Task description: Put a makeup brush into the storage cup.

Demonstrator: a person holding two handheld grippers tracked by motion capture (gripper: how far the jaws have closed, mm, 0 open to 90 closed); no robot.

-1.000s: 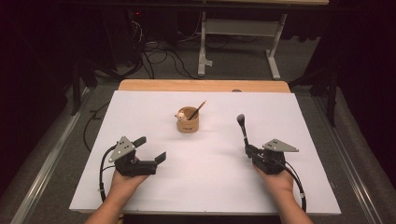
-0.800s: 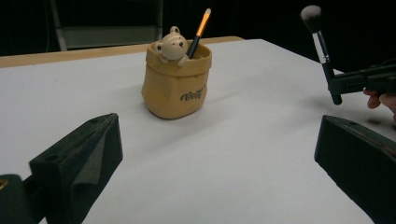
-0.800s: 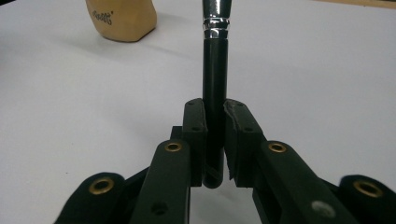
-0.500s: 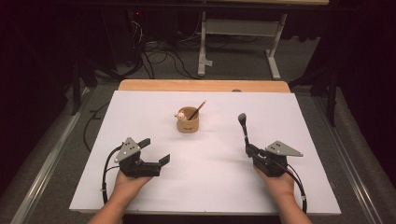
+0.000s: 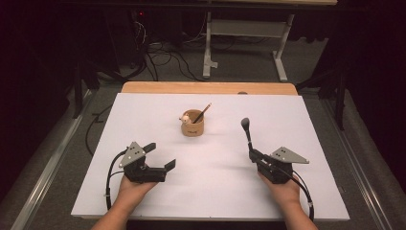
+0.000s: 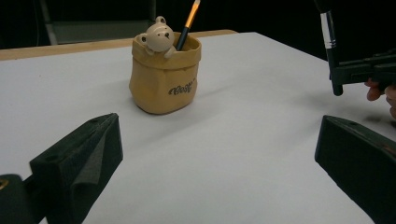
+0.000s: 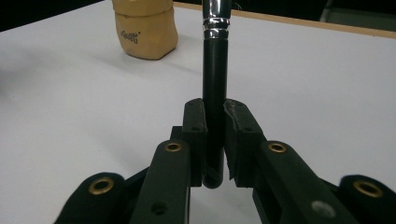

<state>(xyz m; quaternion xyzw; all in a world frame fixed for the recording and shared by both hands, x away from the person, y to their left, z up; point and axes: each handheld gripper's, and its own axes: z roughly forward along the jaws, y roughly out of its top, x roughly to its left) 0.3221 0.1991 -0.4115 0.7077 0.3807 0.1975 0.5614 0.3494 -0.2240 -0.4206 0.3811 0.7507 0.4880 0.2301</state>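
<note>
Clamping the brush [image 5: 247, 134] handle, the right gripper [image 5: 252, 154] holds it near upright (head topmost).

The left gripper [image 5: 162, 155] now sits slightly farther right and nearer the person than a second ago. The right gripper [image 5: 252, 154], clamped on the brush [image 5: 247, 134], sits slightly nearer the person too.

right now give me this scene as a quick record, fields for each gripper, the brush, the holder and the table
left gripper: open, nothing between its jaws, low over the sheet
right gripper: shut on the makeup brush
makeup brush: black handle, silver band, held upright with the bristle head on top
holder: tan bag-shaped cup with a small bear on the rim, one pencil standing in it
table: white sheet over a wooden top
</note>
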